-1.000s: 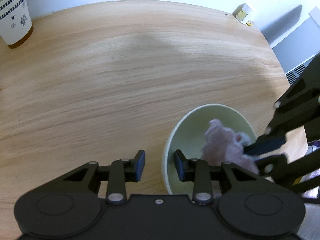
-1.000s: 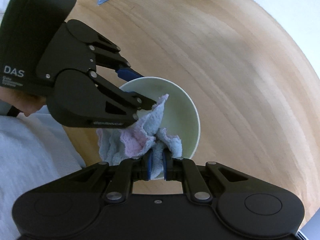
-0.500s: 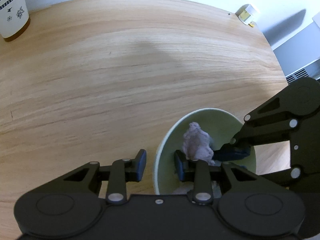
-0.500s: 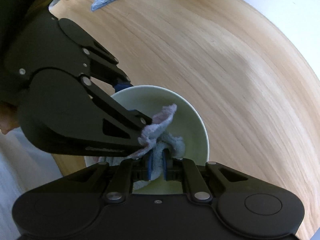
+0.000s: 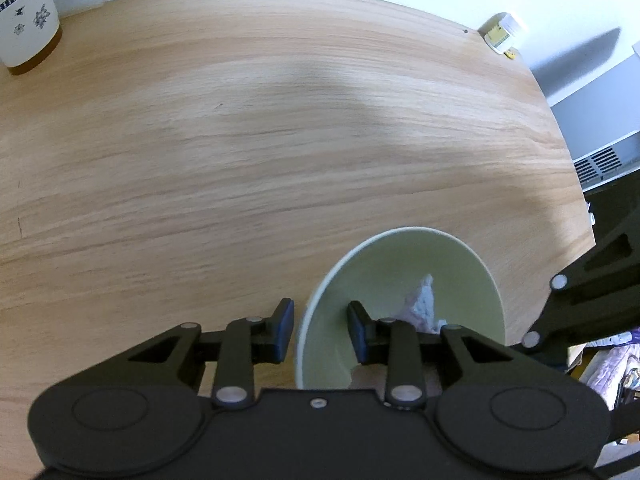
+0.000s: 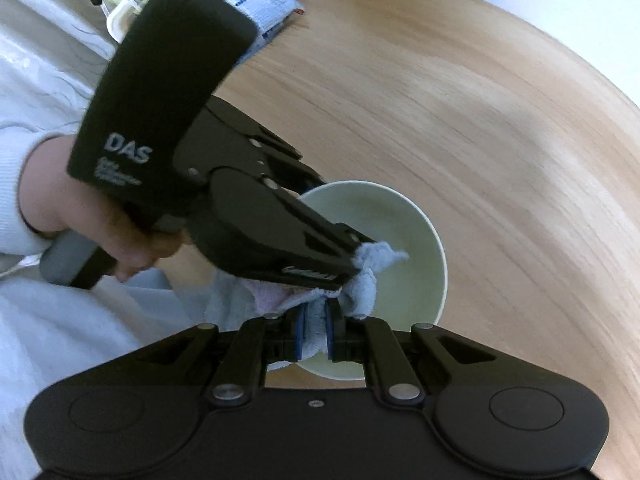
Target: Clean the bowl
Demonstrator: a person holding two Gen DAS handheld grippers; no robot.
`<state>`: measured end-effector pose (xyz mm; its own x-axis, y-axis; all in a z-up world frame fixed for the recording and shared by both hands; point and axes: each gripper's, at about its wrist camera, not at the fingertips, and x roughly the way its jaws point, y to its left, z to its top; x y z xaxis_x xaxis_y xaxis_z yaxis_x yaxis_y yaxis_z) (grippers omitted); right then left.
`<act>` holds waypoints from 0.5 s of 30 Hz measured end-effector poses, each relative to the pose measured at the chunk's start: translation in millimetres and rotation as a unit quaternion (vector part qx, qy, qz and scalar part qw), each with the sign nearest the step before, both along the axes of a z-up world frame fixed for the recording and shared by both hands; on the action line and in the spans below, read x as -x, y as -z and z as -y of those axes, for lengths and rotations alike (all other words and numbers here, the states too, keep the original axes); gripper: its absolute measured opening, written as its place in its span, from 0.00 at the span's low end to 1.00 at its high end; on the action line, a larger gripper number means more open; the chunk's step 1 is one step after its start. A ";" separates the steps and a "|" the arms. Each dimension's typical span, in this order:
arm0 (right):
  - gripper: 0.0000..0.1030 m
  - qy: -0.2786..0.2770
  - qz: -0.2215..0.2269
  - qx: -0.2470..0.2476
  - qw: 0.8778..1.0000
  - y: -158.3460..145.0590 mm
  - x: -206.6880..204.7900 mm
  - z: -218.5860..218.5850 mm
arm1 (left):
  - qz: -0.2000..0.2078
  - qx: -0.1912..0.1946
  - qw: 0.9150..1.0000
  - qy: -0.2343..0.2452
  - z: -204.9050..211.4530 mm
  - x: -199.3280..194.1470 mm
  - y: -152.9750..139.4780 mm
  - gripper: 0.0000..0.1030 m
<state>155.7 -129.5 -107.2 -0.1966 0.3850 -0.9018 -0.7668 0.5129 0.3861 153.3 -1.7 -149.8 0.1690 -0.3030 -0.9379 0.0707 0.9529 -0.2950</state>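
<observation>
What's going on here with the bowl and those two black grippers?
A person is wiping out a pale green bowl on a light wooden table. The left gripper straddles the bowl's rim, one finger outside and one inside, steadying it. The right gripper is clamped on a crumpled blue and pink cloth and presses it against the bowl's inside near the rim. A patterned white cup stands at the table's far edge.

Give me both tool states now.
Left tool: straddles the bowl rim; contact unclear.
Right tool: shut on the cloth.
</observation>
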 end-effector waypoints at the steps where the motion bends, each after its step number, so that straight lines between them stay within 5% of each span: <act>1: 0.11 0.000 -0.003 0.002 1.000 3.7 0.0 -1.3 | 0.000 0.000 1.000 0.000 0.4 0.0 0.0 0.29; 15: 0.10 -0.012 0.035 0.038 0.999 36.6 9.5 -19.6 | -0.003 0.014 1.000 -0.016 -3.7 -4.5 -5.0 0.24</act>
<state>146.2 -109.9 -143.8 -0.1402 0.3110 -0.9400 -0.8036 0.5189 0.2915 157.8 2.1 -144.8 0.1734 -0.3242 -0.9300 0.0380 0.9458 -0.3226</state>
